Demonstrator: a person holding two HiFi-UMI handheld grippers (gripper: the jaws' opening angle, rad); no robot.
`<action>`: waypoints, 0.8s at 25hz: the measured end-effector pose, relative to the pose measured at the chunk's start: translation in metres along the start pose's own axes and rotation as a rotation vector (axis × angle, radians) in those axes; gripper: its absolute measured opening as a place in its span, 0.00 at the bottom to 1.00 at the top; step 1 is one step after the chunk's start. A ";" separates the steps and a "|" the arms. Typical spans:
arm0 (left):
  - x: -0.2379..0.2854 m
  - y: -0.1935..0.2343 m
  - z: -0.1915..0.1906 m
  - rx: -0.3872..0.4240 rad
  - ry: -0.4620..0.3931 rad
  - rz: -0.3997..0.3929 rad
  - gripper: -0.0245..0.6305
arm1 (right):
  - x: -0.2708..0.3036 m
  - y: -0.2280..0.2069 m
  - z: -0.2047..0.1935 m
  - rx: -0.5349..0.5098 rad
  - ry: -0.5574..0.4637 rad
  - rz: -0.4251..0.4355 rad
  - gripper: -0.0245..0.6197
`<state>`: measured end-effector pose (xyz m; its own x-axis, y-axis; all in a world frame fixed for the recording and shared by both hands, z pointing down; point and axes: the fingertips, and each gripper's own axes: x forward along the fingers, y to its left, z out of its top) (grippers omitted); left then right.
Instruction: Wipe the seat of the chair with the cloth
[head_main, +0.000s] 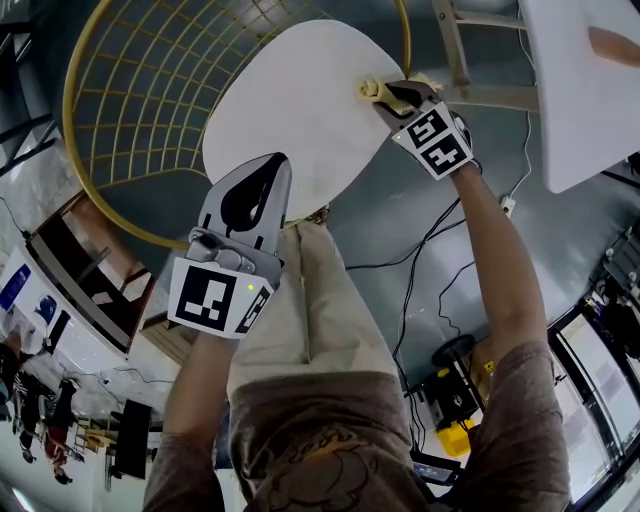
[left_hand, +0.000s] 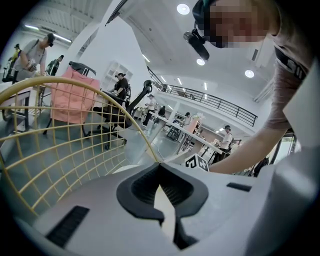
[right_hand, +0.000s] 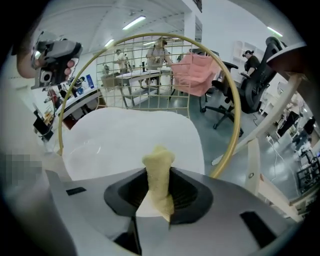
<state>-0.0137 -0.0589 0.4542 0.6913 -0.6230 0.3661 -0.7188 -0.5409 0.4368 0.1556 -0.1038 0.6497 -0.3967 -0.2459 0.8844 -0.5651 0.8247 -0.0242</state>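
The chair has a white seat (head_main: 300, 100) and a round gold wire back (head_main: 130, 110). My right gripper (head_main: 388, 93) is at the seat's right edge, shut on a rolled yellow cloth (head_main: 371, 90). In the right gripper view the cloth (right_hand: 159, 175) sticks up between the jaws, with the seat (right_hand: 125, 140) just beyond it. My left gripper (head_main: 258, 190) hovers over the seat's near edge with its jaws shut and nothing between them. In the left gripper view the left gripper (left_hand: 161, 172) points across the seat towards the wire back (left_hand: 75, 135).
A white table (head_main: 585, 90) on wooden legs (head_main: 455, 45) stands to the right of the chair. Black cables (head_main: 425, 255) and a yellow tool (head_main: 452, 425) lie on the floor. The person's beige trouser leg (head_main: 320, 310) is close to the seat's near edge.
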 end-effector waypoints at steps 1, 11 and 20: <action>0.000 -0.001 0.001 0.000 0.000 -0.001 0.05 | 0.000 0.007 -0.005 -0.015 0.005 0.007 0.25; -0.006 -0.012 -0.003 0.003 0.001 -0.012 0.05 | -0.003 0.064 -0.047 0.054 -0.012 0.013 0.25; -0.022 -0.016 -0.005 0.000 0.003 -0.009 0.05 | -0.013 0.152 -0.103 0.179 0.034 0.081 0.25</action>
<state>-0.0168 -0.0331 0.4434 0.6980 -0.6165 0.3644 -0.7125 -0.5464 0.4403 0.1493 0.0769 0.6828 -0.4230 -0.1630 0.8914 -0.6535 0.7363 -0.1755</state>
